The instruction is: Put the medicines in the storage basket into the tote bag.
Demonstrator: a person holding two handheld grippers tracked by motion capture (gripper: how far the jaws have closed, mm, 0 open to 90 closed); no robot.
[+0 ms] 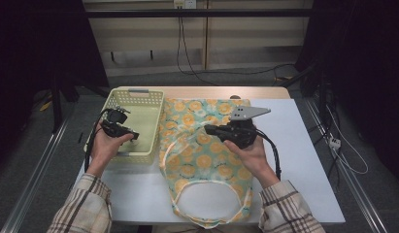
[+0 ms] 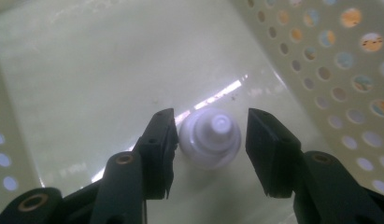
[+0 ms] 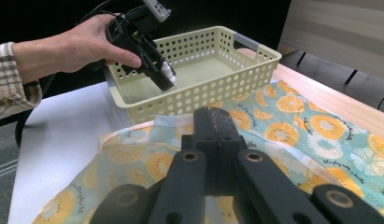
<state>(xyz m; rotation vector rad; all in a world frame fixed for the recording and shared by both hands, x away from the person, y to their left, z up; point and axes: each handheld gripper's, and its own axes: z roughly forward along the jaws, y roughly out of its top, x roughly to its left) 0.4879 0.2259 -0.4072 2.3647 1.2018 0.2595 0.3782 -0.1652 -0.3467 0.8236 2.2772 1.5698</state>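
High view, largest first: one white worktop (image 1: 308,160), one orange-print fabric bag (image 1: 207,160) flat at centre, one pale yellow perforated basket (image 1: 151,99) just left of it. Right tool (image 1: 210,129) pressed together, empty, over the bag. Left tool (image 2: 210,135) tipped down into the basket, partly apart, straddling one small white bottle (image 2: 209,142): cap toward the camera, long axis along the tool's reach, touching one side, clear of the other. Nearer hand: left.

White bottle (image 2: 209,138) (capped) inside basket (image 2: 330,79)
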